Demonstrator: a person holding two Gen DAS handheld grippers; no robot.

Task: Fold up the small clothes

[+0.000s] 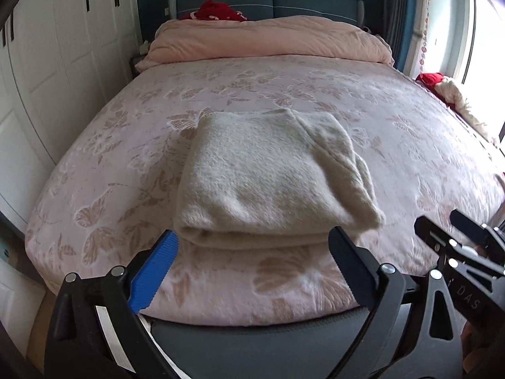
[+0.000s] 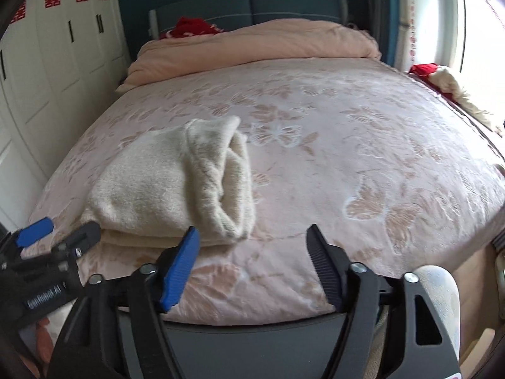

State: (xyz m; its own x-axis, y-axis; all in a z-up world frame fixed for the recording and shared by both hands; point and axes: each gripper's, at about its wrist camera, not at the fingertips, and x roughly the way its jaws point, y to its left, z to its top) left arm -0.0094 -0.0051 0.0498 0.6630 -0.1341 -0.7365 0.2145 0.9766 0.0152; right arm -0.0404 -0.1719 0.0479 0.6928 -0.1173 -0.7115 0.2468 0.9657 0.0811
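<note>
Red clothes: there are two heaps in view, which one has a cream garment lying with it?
The red heap at the window side, off the bed's right edge, lies with a cream garment. The other red heap, by the headboard, sits alone behind the folded peach quilt.

Daylight from blown-out right window (image 1: pixel 486 31), fisheye-bent edges, slight blur

1. a folded cream garment (image 1: pixel 268 177) of fuzzy, matt knit cloth is seen.
2. the bedspread (image 1: pixel 394 132) beneath it is shown as soft pink cloth with a raised butterfly weave.
3. the left gripper (image 1: pixel 252 249) is made of matt black plastic, with a ribbed blue pad and shiny metal screws.
4. the wardrobe doors (image 1: pixel 63 63) are finished in smooth white.
</note>
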